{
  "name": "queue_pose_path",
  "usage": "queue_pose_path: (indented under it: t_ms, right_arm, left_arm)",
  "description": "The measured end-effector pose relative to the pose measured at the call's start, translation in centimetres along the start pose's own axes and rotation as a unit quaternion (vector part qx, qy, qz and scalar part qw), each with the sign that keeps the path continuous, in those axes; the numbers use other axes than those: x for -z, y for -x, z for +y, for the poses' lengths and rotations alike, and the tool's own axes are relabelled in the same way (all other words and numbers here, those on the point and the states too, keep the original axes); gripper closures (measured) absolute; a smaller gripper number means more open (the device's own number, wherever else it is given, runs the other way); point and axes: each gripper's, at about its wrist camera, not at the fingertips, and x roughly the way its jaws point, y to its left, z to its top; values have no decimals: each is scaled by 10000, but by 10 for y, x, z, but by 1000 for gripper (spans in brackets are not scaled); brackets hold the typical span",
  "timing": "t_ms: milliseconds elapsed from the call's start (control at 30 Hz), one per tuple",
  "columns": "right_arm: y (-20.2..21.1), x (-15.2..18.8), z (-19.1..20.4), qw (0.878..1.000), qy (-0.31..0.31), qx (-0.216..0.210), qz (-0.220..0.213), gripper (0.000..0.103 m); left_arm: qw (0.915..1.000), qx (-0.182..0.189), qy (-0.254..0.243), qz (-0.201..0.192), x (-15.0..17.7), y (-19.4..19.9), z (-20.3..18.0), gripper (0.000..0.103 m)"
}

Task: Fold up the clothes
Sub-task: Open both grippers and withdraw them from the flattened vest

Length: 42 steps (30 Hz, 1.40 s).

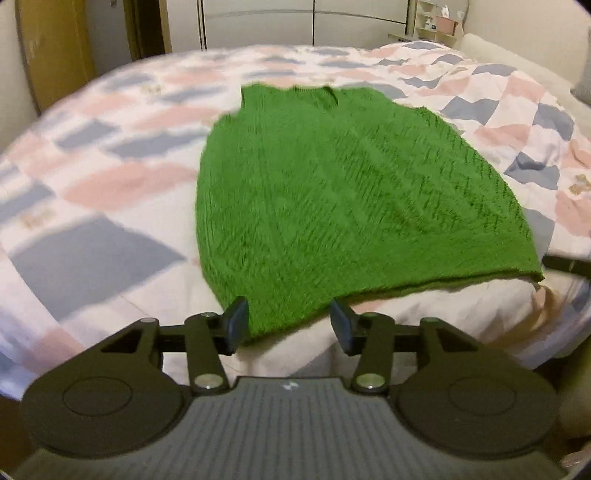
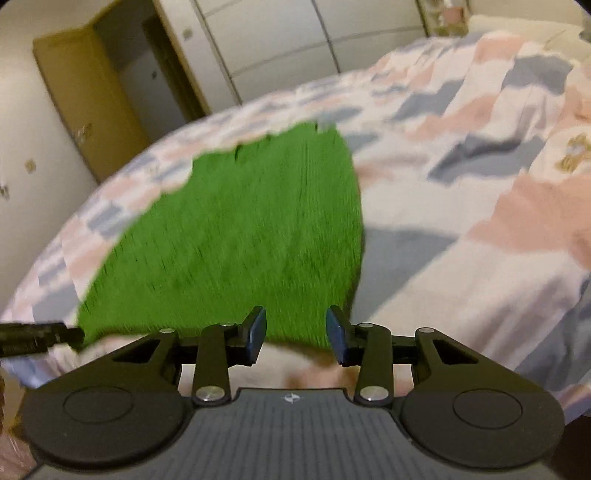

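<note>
With both my left gripper [image 1: 288, 319] and right gripper [image 2: 295, 328] wide and empty, the green knit [image 1: 332, 192] lay flat on the bed [image 1: 110, 184] just ahead, hem between my jaws; folding unstarted, I judged the hem corners needed pinching next.

We see a bed with a pink, grey and white checked quilt [image 1: 122, 184], a white wardrobe [image 1: 258, 22] and a wooden door [image 2: 88, 88].

Green knit sleeveless sweater [image 1: 332, 199] spread flat on bed, neckline far end, hem nearest, just ahead of both grippers' open fingertips.
</note>
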Motion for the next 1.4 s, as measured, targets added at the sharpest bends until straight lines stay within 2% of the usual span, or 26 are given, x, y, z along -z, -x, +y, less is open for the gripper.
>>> queue_pose_path:
  t_ms: [67, 200, 433, 567, 833, 1067, 1400]
  right_arm:
    - [8, -6, 7, 10000, 8, 32, -91, 56]
    - [21, -6, 17, 9999, 0, 24, -141, 56]
    - [44, 9, 29, 9999, 38, -62, -146, 55]
    - [55, 14, 34, 9997, 112, -117, -197, 53]
    - [63, 9, 40, 9991, 200, -213, -312, 53]
    - [42, -11, 34, 9989, 323, -226, -247, 51]
    - [-18, -51, 11, 9969, 653, -443, 74, 50]
  left_arm:
    - [9996, -192, -160, -117, -4, 13, -11, 56]
    - [9986, -452, -181, -188, -4, 32, -22, 50]
    - [9983, -506, -122, -279, 11, 60, -25, 42]
    - [9980, -486, -86, -392, 15, 76, -25, 41]
    - [9970, -459, -191, -595, 16, 98, -32, 37]
    - [9966, -315, -290, -700, 6, 90, -28, 36]
    - [9967, 51, -521, -616, -40, 25, -5, 34]
